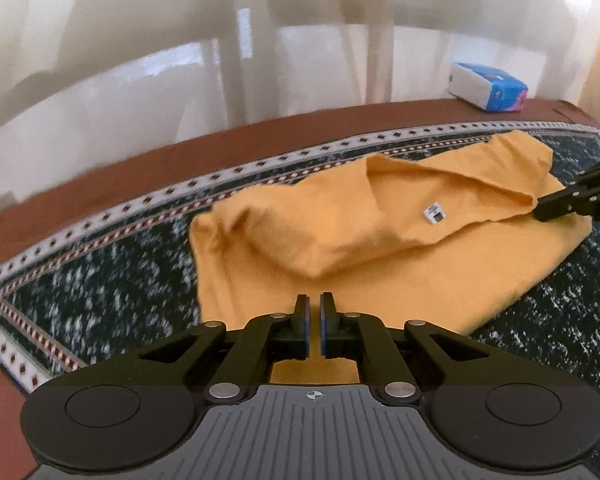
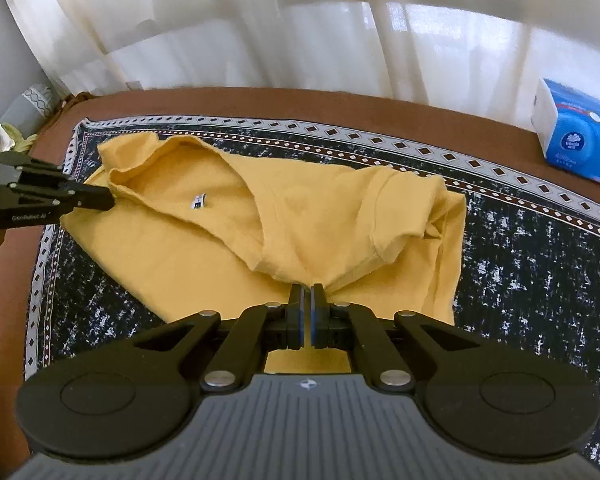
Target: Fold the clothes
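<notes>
A yellow T-shirt [image 1: 380, 240] lies partly folded on a dark patterned cloth, its white neck label [image 1: 434, 214] showing. It also shows in the right wrist view [image 2: 300, 220]. My left gripper [image 1: 314, 300] is nearly shut with a narrow gap, just above the shirt's near edge; it seems to hold nothing. In the right wrist view it shows at the shirt's left corner [image 2: 110, 196], touching the fabric. My right gripper [image 2: 308, 290] is shut on a pinch of the shirt at its near fold. It shows at the shirt's right edge in the left wrist view [image 1: 538, 212].
The dark cloth [image 1: 100, 280] with a diamond border covers a brown table [image 2: 260, 100]. A blue and white tissue box [image 2: 580, 140] stands at the back right; it also shows in the left wrist view [image 1: 488, 86]. White curtains hang behind the table.
</notes>
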A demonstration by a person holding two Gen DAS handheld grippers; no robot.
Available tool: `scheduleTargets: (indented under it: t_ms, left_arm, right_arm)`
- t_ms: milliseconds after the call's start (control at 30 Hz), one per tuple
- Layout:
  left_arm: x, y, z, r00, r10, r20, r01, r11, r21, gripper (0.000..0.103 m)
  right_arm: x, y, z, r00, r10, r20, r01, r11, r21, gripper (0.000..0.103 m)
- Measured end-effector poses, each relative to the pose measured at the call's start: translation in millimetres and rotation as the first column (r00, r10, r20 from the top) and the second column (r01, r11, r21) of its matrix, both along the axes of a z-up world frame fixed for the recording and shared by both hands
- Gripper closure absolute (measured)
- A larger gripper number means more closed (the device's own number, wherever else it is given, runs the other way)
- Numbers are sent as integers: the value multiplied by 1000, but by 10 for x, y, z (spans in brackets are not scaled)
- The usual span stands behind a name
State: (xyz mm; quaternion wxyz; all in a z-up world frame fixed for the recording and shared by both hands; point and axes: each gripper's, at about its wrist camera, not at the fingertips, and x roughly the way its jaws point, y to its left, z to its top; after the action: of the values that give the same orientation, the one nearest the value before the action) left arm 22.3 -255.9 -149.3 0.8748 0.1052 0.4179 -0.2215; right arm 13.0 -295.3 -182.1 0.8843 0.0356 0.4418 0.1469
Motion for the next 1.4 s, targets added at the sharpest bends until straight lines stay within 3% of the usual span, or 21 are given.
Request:
scheduleTargets:
  t_ms: [100, 167, 233, 300, 333, 367, 500, 567, 700, 800, 867, 900, 933, 967, 1033, 1067, 1167, 1400]
  left_arm:
    - [-72, 62, 81, 1000, 16, -11, -16, 1000, -16, 94]
    - [-129, 61, 214, 1000, 4, 23, -3, 1000, -30, 79]
    - [-135, 46, 353, 998, 5, 61, -1, 999, -55, 78]
    - [-53, 50, 466, 995, 62, 73, -54, 993, -108, 72]
    - [16, 73, 483, 990, 124, 65, -115, 985, -127, 62]
    - [85, 96, 500, 981, 184, 56, -174, 974, -146, 53]
    - [345, 198, 477, 930, 366, -40, -366, 909, -198, 53]
    - [409, 227, 428, 911, 402, -96, -413, 888, -204, 52]
    - [444, 276, 340, 882, 452, -135, -471, 857, -210, 47]
    - [494, 300, 273, 854, 485, -190, -519, 819, -244, 47]
    - [507, 281, 251, 846, 495, -199, -532, 805, -261, 50]
    - [514, 275, 238, 843, 497, -204, -536, 800, -269, 67]
    - [521, 280, 214, 839, 500, -213, -543, 796, -268, 95]
    - [525, 286, 190, 835, 505, -220, -549, 793, -264, 100]
    - [497, 299, 163, 832, 514, -208, -552, 798, -241, 102]
    - [463, 313, 153, 837, 510, -200, -546, 804, -235, 103]
    - [368, 355, 112, 846, 499, -189, -531, 817, -224, 103]
    - [205, 394, -39, 850, 498, -174, -526, 825, -207, 103]
  right_arm:
    - [-12, 8, 37, 1000, -3, 4, 3, 1000, 0, 97]
    - [-27, -7, 97, 1000, -13, 11, 13, 1000, 15, 95]
    - [-43, -27, 171, 999, -32, 24, 31, 999, 37, 93]
    - [-59, -53, 268, 997, -66, 47, 63, 995, 74, 80]
    - [-73, -59, 305, 995, -80, 59, 75, 993, 88, 77]
    - [-68, -53, 340, 994, -91, 67, 84, 991, 101, 76]
    - [-9, -16, 432, 984, -159, 78, 148, 981, 128, 69]
    - [27, -30, 428, 970, -238, 53, 230, 965, 127, 61]
    - [49, -127, 340, 926, -376, 10, 367, 909, 196, 48]
    - [63, -203, 270, 881, -472, -29, 464, 851, 247, 48]
    - [72, -254, 223, 845, -531, -58, 525, 805, 278, 48]
    - [77, -280, 200, 826, -560, -74, 554, 779, 292, 48]
    - [82, -305, 176, 805, -587, -89, 583, 753, 306, 48]
    - [87, -331, 153, 783, -613, -106, 610, 725, 319, 48]
    - [110, -371, 120, 761, -637, -123, 636, 695, 335, 60]
    - [123, -390, 104, 752, -646, -130, 646, 682, 342, 94]
    - [100, -444, 72, 727, -673, -137, 671, 652, 353, 96]
    - [-70, -472, -129, 710, -686, -161, 698, 653, 296, 96]
